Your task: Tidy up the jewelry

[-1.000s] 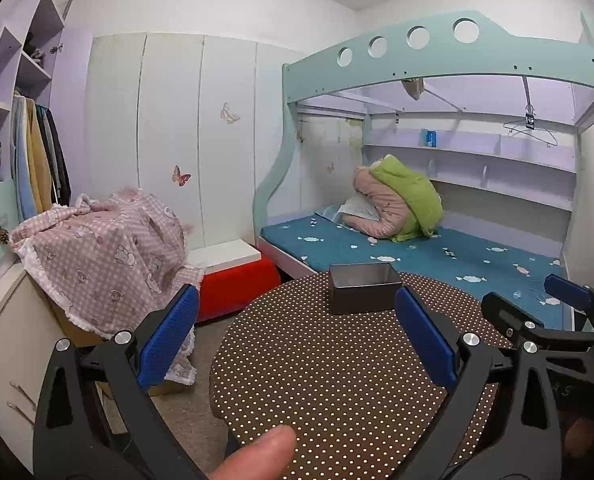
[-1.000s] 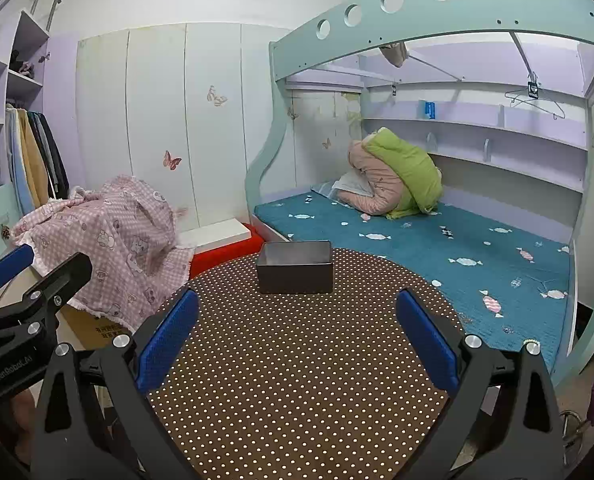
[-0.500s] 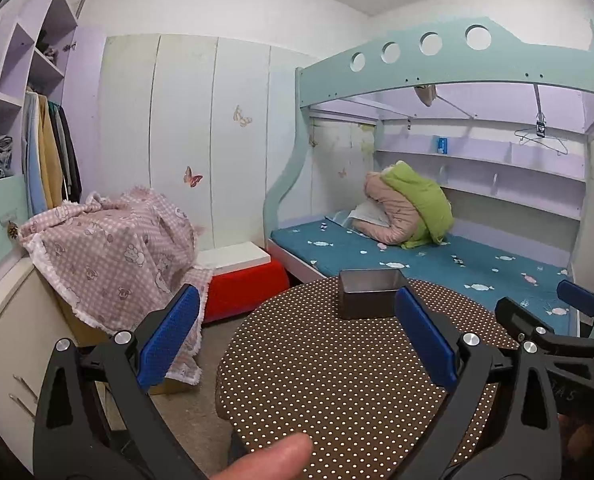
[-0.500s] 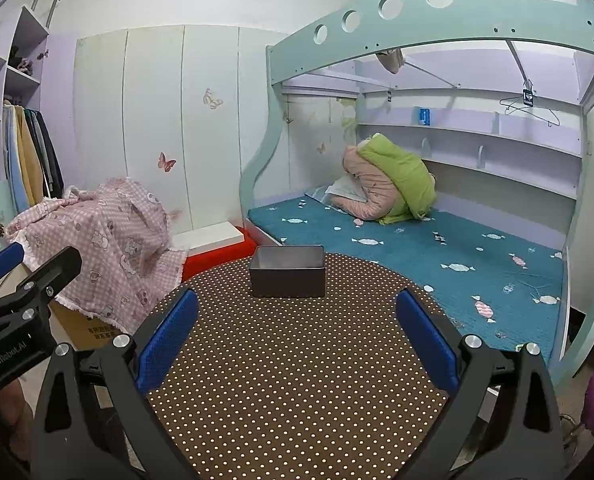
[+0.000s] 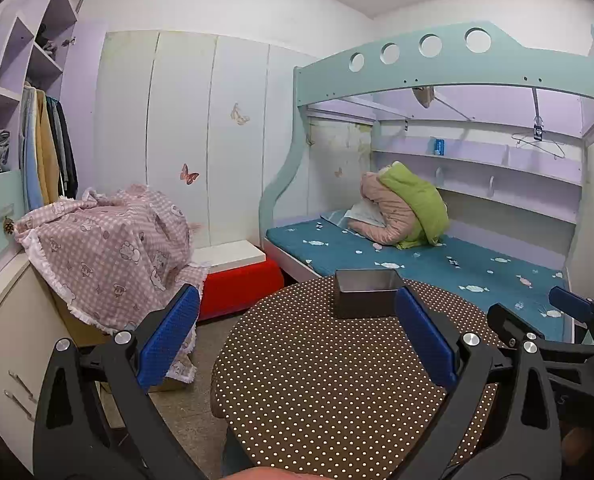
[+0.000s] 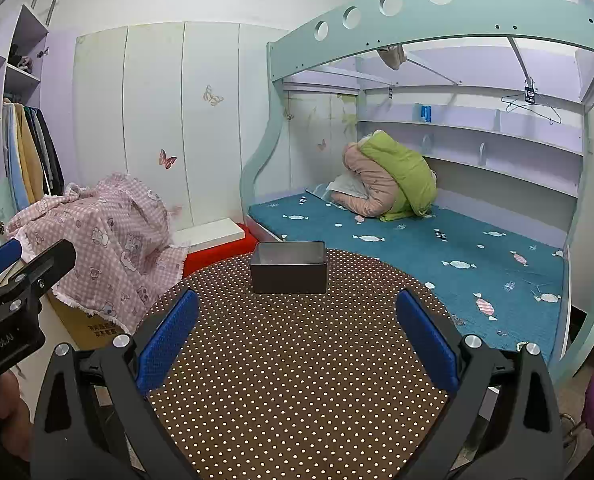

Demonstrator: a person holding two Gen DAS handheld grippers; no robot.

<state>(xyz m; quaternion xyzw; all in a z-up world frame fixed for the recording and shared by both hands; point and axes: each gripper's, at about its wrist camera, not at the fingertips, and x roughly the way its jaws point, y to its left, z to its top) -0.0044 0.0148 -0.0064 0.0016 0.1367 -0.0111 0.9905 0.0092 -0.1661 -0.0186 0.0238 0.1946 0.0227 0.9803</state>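
Two grippers up, both spread wide, nothing held. Left gripper (image 5: 297,332) hangs over the near-left edge of the table (image 5: 317,392), its blue fingers (image 5: 169,336) far apart, one out over the floor. Right gripper (image 6: 297,334) sits more central over the table, fingers (image 6: 427,342) just as wide, w/ nothing between them.

Out past the tips: a dark open box (image 6: 288,268) at the table's far side, near the bed (image 6: 437,256). From the right view the inside looks grey and mostly bare, tho the bottom is only partly visible. No jewelry shows anywhere on the polka-dot cloth, so the pieces themselves can't be located; prob. outside both views.

Judgement: very early, set-up stage, nothing sorted yet. To do this step well: find the pieces first, then bring one gripper in low and square, narrow the fingers before contact since small chains slip thru a wide gap. Use the other gripper to steady the box so it doesn't skate off the far edge. Left one should shift inboard; it's half off the table now.

Further out: pink checked cloth (image 5: 109,252) at left, wardrobe behind.
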